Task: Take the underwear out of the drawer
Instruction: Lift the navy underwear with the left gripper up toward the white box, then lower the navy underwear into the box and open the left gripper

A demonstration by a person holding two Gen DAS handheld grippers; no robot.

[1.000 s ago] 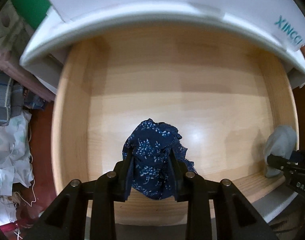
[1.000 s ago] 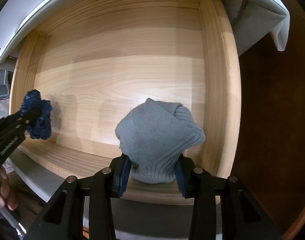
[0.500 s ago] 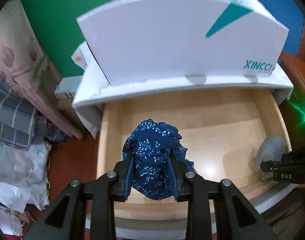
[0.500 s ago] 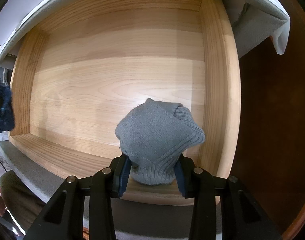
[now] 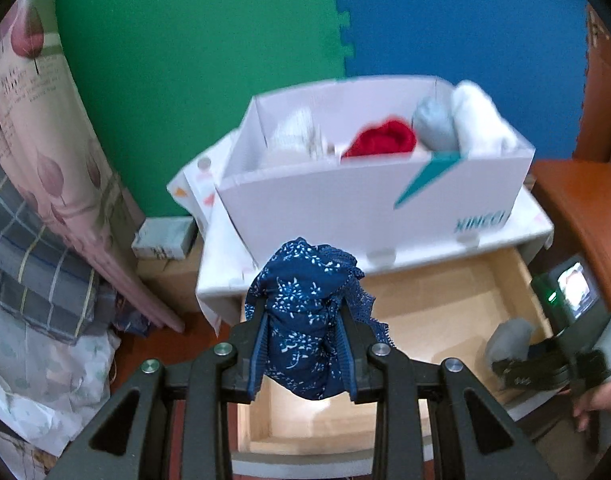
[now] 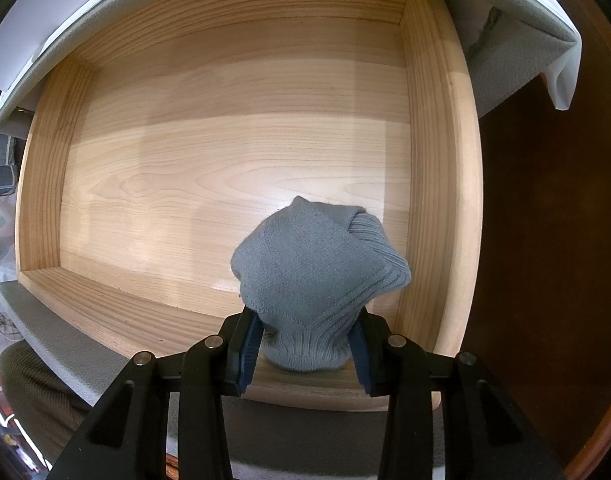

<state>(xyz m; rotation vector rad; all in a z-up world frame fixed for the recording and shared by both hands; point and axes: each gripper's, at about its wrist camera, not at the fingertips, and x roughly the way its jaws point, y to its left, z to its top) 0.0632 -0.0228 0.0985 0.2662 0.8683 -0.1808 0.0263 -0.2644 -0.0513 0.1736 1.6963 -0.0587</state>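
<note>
My left gripper (image 5: 305, 354) is clamped on the bunched navy floral underwear with a lace edge (image 5: 307, 316), holding it above the pale wooden drawer (image 5: 457, 292), in front of the white cardboard box (image 5: 345, 204) of clothes. My right gripper (image 6: 305, 350) pinches a grey ribbed knit bundle (image 6: 317, 276) low inside the drawer's (image 6: 233, 152) near right corner.

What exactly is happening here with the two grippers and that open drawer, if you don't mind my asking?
A person is emptying a wooden drawer with two handheld grippers. The left gripper is shut on a navy floral underwear, held above the drawer in front of a white box of clothes. The right gripper is shut on a grey knitted garment, low at the drawer's front right corner.
</note>
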